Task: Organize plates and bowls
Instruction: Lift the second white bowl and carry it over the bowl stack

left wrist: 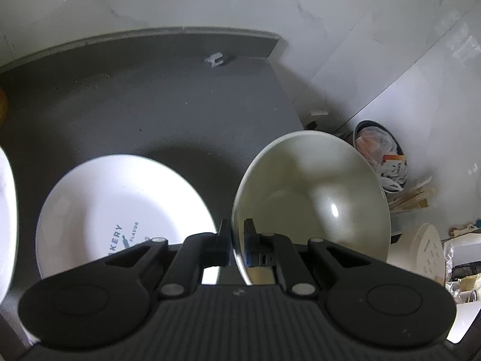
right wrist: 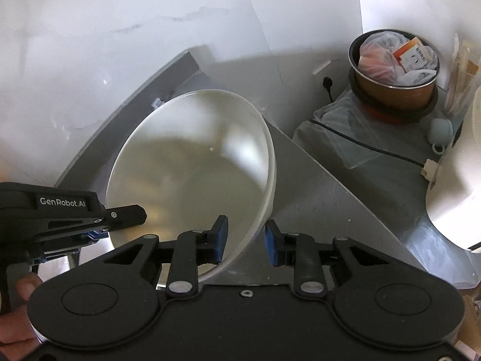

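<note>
Left gripper (left wrist: 237,245) pinches the bowl (left wrist: 312,198) by its rim, holding it tilted above the grey counter (left wrist: 144,111). Right gripper (right wrist: 245,239), jaws spread, straddles the opposite rim (right wrist: 267,210) (not yet closed), so a handover looks likely. Only the left view shows the plate (left wrist: 120,210) below; only the right shows the pot (right wrist: 393,69).

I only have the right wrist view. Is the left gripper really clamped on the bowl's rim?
Observer: Yes. The left wrist view shows the left gripper shut on the rim of the bowl, one pad on each side.
Operator: What's on the table over there?
Observer: A white plate with blue lettering lies flat on the dark table, to the left of the held bowl in that view.
</note>
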A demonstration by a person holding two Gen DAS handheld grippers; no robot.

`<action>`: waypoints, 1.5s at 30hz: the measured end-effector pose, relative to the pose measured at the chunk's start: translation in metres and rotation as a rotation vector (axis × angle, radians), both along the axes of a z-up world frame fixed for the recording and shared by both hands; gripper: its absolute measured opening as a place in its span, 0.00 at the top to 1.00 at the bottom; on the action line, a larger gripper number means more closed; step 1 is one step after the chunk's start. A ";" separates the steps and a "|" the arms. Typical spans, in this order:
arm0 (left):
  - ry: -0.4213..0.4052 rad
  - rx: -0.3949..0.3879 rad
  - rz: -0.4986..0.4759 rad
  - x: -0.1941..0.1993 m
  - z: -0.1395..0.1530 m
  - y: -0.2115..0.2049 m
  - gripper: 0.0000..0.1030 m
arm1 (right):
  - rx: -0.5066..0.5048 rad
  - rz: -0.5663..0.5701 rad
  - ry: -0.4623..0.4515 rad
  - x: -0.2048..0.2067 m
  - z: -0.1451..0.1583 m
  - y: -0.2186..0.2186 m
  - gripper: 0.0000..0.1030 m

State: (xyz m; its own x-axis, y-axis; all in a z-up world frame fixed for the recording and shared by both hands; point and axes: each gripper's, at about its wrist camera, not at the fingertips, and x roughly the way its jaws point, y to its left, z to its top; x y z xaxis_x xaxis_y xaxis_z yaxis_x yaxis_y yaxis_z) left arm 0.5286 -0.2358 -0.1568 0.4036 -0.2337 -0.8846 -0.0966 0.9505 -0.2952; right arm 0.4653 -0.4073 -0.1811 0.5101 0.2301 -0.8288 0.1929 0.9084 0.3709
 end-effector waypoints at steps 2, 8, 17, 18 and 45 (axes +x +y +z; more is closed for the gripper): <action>-0.013 -0.007 -0.007 -0.005 0.006 0.001 0.93 | -0.004 -0.008 -0.015 -0.006 0.007 0.001 0.75; -0.045 -0.022 -0.018 -0.021 0.027 0.007 0.93 | -0.022 -0.038 -0.062 -0.021 0.033 0.005 0.74; -0.095 -0.035 -0.041 -0.046 0.053 0.022 0.93 | -0.068 -0.052 -0.127 -0.049 0.064 0.025 0.75; -0.102 -0.036 -0.044 -0.051 0.057 0.025 0.93 | -0.066 -0.055 -0.130 -0.051 0.067 0.026 0.74; -0.121 -0.052 -0.100 -0.118 0.073 0.058 0.93 | -0.095 -0.105 -0.143 -0.124 0.088 0.067 0.75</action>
State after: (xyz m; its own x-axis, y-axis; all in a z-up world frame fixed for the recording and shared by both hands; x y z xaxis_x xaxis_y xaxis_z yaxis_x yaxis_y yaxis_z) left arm 0.4111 -0.1778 -0.0834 0.4788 -0.3226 -0.8165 0.0372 0.9367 -0.3483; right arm 0.3408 -0.3405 -0.0935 0.6415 0.0941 -0.7613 0.2395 0.9183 0.3152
